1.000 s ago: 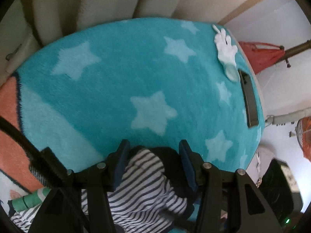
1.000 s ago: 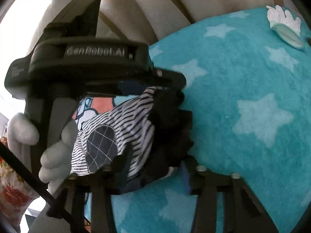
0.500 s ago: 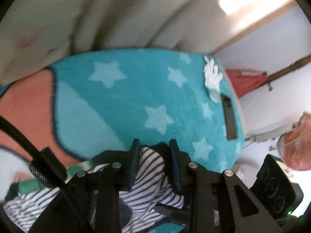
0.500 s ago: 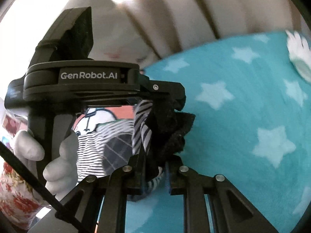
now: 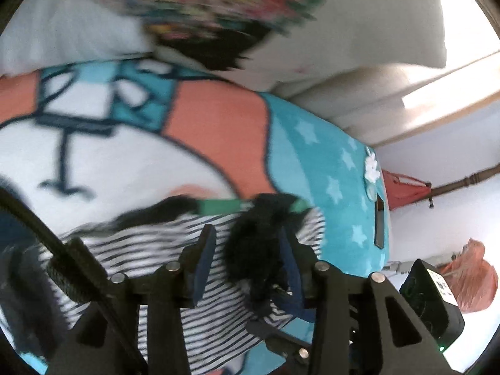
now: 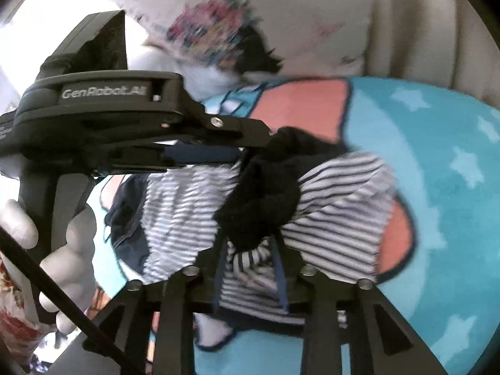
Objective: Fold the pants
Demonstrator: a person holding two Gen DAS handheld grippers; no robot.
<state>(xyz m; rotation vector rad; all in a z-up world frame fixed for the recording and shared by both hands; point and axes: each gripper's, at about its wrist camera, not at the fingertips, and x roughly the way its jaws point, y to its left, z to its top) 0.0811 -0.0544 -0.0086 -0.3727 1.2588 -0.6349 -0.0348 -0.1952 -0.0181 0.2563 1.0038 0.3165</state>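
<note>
The left gripper (image 5: 247,250) had its fingers spread, with a black bunched part of the striped pants (image 5: 175,250) lying between them, against the right finger. The right gripper (image 6: 250,250) pinched the same pants (image 6: 337,206), its fingers pressed close on striped and black cloth. The pants hung and spread just ahead of both grippers, over a teal star-patterned blanket (image 6: 453,187). Beyond the grippers lay a blurred floral pillow (image 5: 212,3). A white-gloved hand (image 6: 62,250) held the left gripper's handle
</note>
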